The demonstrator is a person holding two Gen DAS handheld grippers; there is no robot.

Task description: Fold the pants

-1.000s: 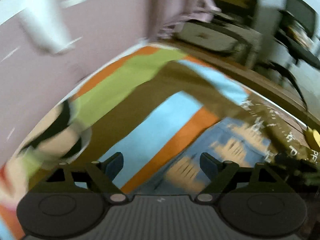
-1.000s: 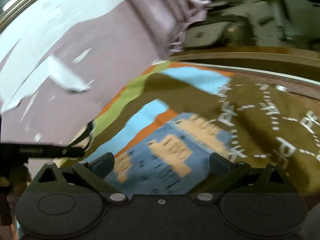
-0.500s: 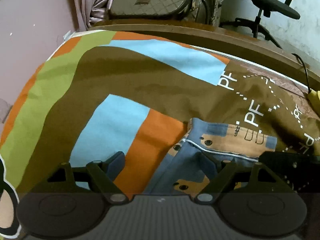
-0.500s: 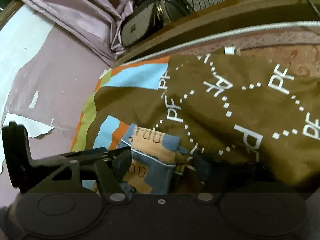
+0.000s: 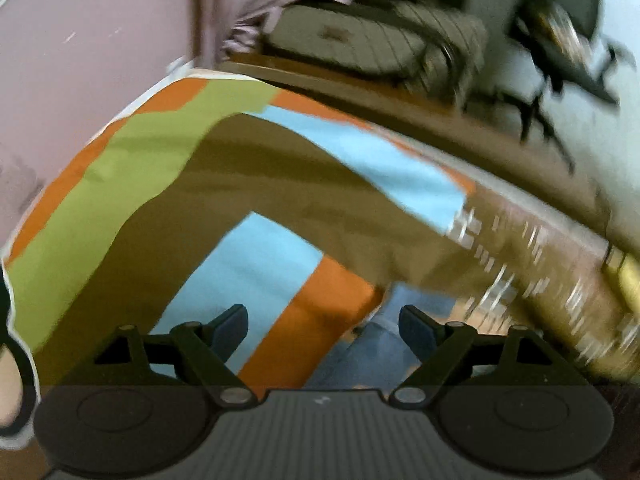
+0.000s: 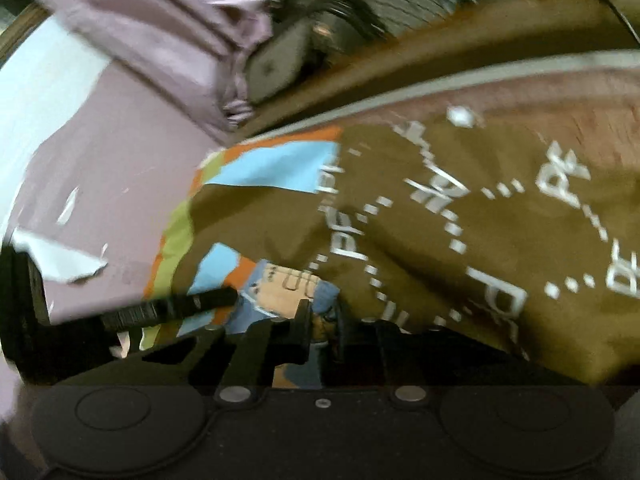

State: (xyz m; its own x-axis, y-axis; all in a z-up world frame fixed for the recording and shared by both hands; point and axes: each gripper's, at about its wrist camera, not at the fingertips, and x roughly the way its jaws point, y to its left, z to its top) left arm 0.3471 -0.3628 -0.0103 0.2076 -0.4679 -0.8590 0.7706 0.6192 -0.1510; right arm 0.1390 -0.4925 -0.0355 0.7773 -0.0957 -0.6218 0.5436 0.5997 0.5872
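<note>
The pants (image 6: 296,292), blue with tan patches, lie bunched on the bedspread (image 5: 248,184), half tucked under its brown lettered part (image 6: 460,236). The right gripper (image 6: 320,330) has its fingers drawn close together on a fold of the pants, cloth showing between them. The left gripper (image 5: 322,324) has its fingers wide apart with nothing between them, above an orange stripe (image 5: 312,320) just beside the pants (image 5: 380,344); it shows in the right view as a black bar (image 6: 172,306) near the pants. Past the bed's wooden edge (image 5: 420,120) stand a quilted bag (image 5: 360,36) and a chair (image 5: 568,40), both blurred. A mauve curtain (image 6: 168,28) hangs by the wall.
</note>
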